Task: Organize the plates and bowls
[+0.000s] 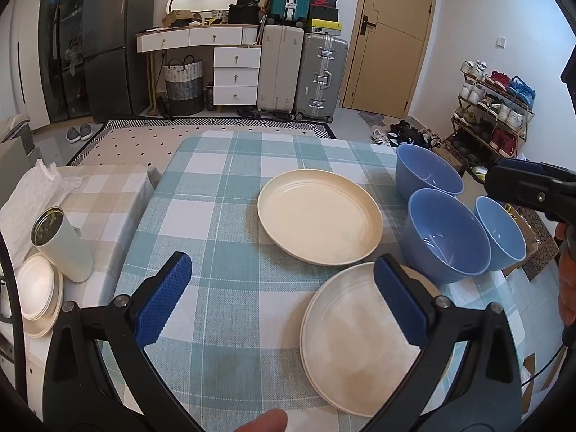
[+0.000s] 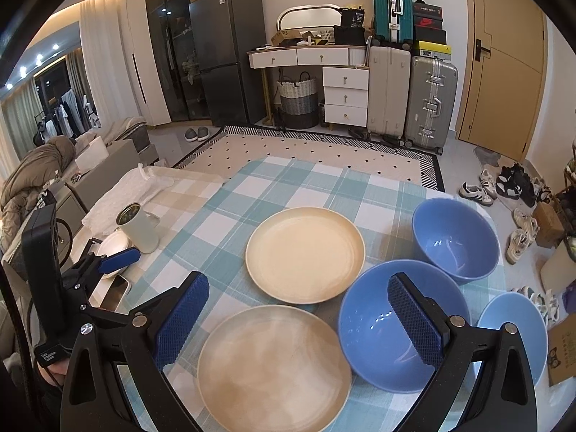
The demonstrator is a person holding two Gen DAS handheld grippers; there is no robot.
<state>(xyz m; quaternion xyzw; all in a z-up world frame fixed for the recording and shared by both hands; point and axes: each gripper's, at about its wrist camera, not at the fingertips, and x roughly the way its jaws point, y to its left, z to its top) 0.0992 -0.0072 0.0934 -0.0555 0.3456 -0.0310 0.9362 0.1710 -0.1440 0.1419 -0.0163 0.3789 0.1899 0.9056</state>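
Observation:
Two cream plates lie on the checked tablecloth: a far plate [image 1: 319,216] [image 2: 305,254] and a near plate [image 1: 363,338] [image 2: 273,367]. Three blue bowls stand to their right: a far bowl [image 1: 428,174] [image 2: 455,239], a middle bowl [image 1: 446,234] [image 2: 399,327] and a small right bowl [image 1: 502,232] [image 2: 511,334]. My left gripper [image 1: 280,295] is open and empty above the table, its right finger over the near plate's edge. My right gripper [image 2: 300,322] is open and empty, spanning the near plate and the middle bowl.
A white cup [image 1: 63,244] [image 2: 138,228] and stacked small white dishes [image 1: 37,293] sit on the beige side table at left. The table's right edge drops to a floor with shoes [image 2: 518,187] and a cardboard box [image 2: 563,352].

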